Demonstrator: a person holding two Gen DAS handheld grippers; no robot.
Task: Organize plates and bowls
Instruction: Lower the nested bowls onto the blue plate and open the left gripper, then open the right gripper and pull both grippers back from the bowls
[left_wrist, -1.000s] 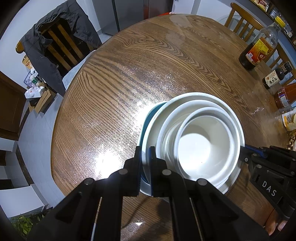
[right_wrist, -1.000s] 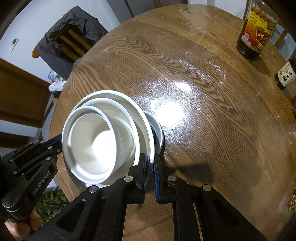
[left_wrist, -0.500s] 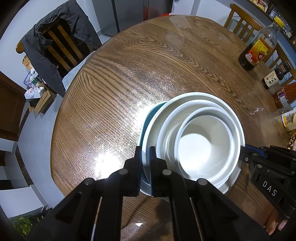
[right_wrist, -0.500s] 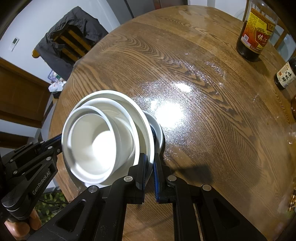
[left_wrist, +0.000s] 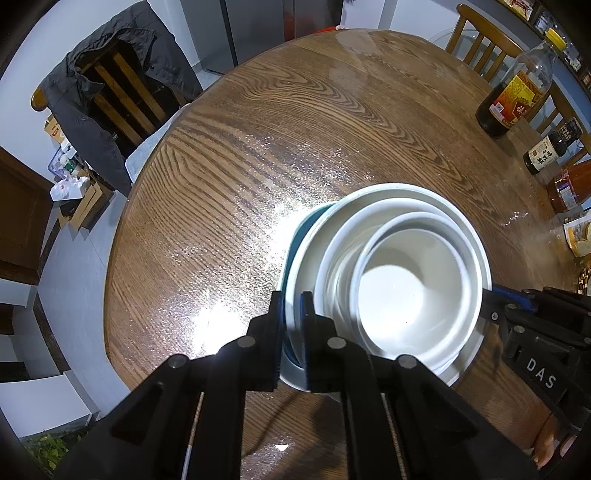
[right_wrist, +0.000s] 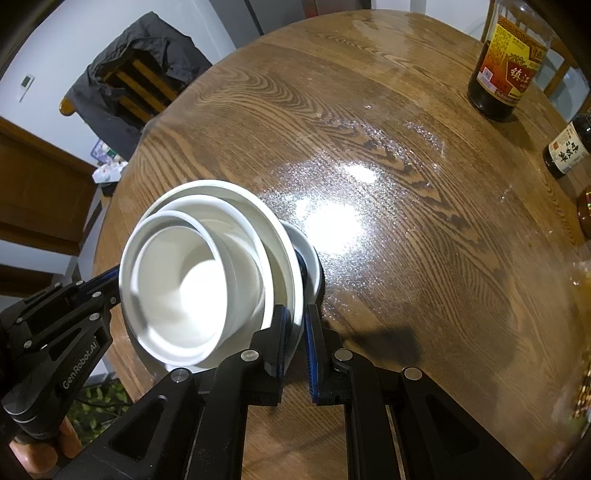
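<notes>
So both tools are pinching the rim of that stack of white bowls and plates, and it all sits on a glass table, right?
Not quite: the table is wood, with clear brown grain, as the left wrist view shows. The rest holds. The left tool and the right tool each pinch the rim of the stack of white bowls and plates, from opposite sides.
</notes>
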